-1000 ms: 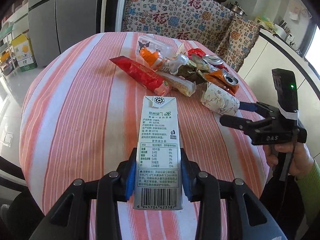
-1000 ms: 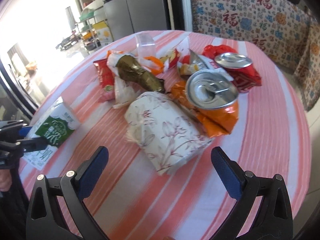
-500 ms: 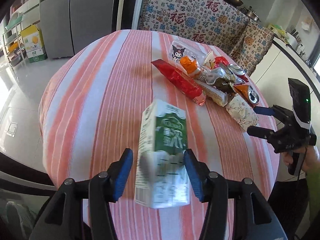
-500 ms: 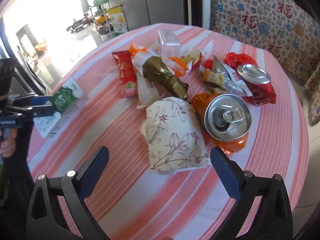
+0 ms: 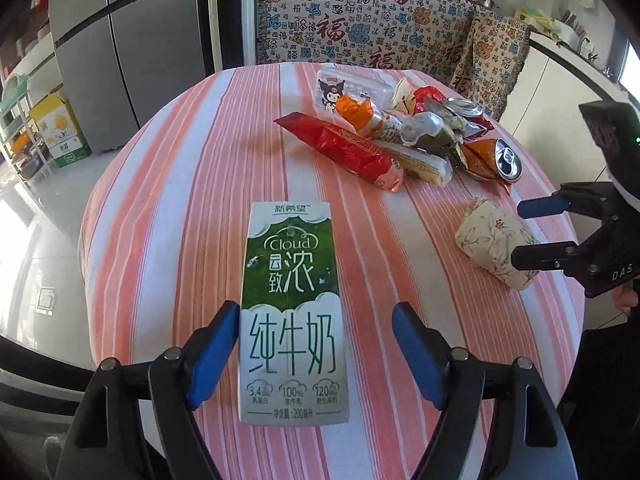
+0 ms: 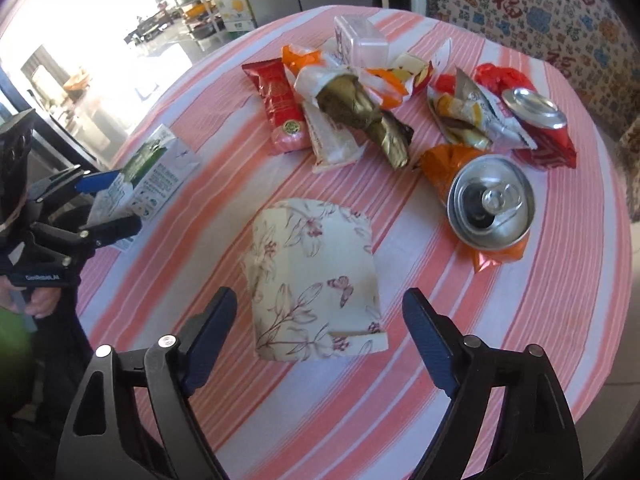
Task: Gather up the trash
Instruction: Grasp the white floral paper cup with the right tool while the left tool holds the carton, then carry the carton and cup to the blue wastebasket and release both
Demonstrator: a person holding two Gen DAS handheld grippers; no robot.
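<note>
My left tool [image 5: 314, 354] is opening, its jaws straddling the milk carton [image 5: 292, 316] lying flat near the bench [image 5: 192, 184] edge, the right pad clear of it; my right tool [image 6: 320, 338] is closing, jaws wide around the floral paper packet [image 6: 314, 284], pads not yet touching; bare striped cloth lies around both; beyond, wrappers [image 6: 280, 100], two crushed cans [image 6: 490, 202] and a clear plastic box [image 6: 362, 42] cluster toward the far edge.

bare striped cloth [image 5: 192, 216] left, wrapper pile [image 5: 400, 140] blocking far right
</note>
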